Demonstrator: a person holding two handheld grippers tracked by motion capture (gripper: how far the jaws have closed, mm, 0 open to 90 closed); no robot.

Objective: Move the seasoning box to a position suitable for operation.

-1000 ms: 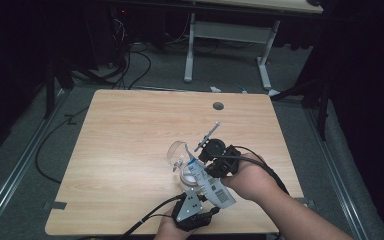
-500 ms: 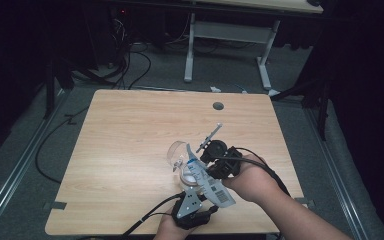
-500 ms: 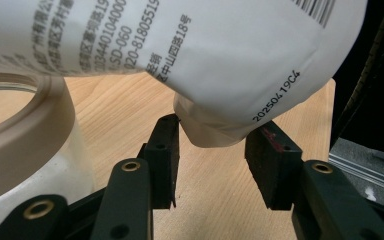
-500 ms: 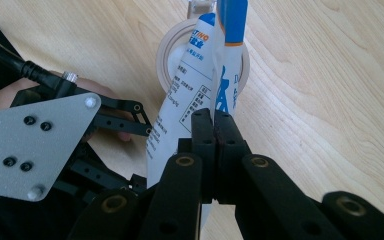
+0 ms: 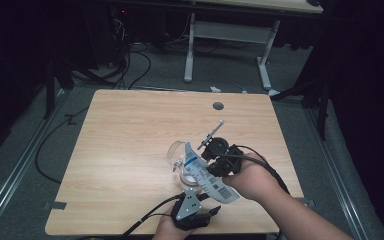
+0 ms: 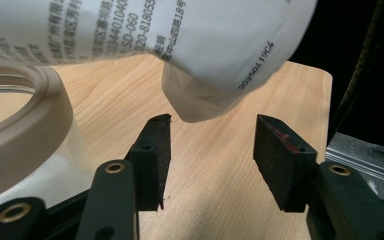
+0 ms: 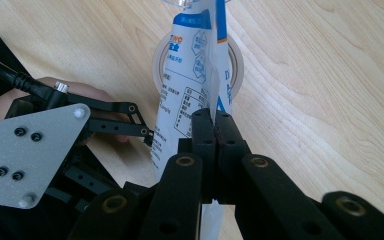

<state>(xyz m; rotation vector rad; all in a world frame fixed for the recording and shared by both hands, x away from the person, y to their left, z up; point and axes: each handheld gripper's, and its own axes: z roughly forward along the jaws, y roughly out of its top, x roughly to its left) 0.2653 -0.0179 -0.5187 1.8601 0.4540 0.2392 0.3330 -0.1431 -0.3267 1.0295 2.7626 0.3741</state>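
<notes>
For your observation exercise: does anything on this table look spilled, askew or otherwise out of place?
Nothing looks spilled or damaged. The white and blue pouch is tilted over the glass jar, pinched in the shut right gripper, which looks deliberate, like pouring. The left gripper waits open near the jar. The wooden table shows no mess.

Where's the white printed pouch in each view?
High view: pouch sits lower centre, tilted, pinched by the right claw above the jar.
Left gripper view: pouch fills the top, its corner hanging above the open left claw.
Right gripper view: pouch runs up the centre from the shut claw.
Shared landmark: the jar's pale rim.
</notes>
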